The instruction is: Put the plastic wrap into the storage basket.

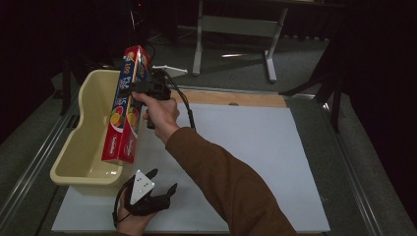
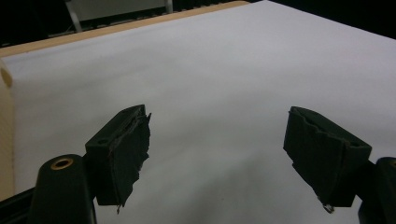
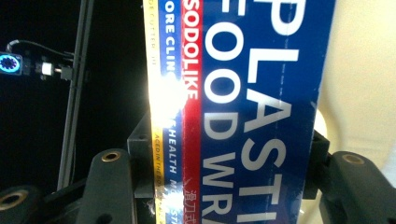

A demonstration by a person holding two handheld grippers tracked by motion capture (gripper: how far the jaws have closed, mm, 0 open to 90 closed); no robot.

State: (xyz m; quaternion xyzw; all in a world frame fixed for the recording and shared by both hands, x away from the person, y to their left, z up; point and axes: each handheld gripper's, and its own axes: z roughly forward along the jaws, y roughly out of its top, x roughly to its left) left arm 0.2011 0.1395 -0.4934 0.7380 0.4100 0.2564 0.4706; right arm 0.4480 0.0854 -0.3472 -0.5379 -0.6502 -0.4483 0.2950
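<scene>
A long plastic food wrap box (image 1: 127,105), blue and red with fruit pictures, is held nearly upright over a cream plastic bin (image 1: 74,147) at the table's left. My right gripper (image 1: 141,88) is shut on the box's upper part. In the right gripper view the box (image 3: 252,93) stands between the jaws of that gripper (image 3: 229,163), with the bin's wall (image 3: 364,70) behind it. The box's lower end hangs inside the bin's near right corner; whether it touches I cannot tell. My left gripper (image 1: 163,180) rests open near the front edge, and its jaws (image 2: 217,126) hold nothing.
A white sheet (image 1: 255,147) covers the table, with a wooden strip (image 1: 236,98) along its far edge. The same sheet (image 2: 219,60) lies under the left gripper. Metal table legs (image 1: 270,54) stand on the floor behind. A person's brown sleeve (image 1: 221,182) crosses the middle.
</scene>
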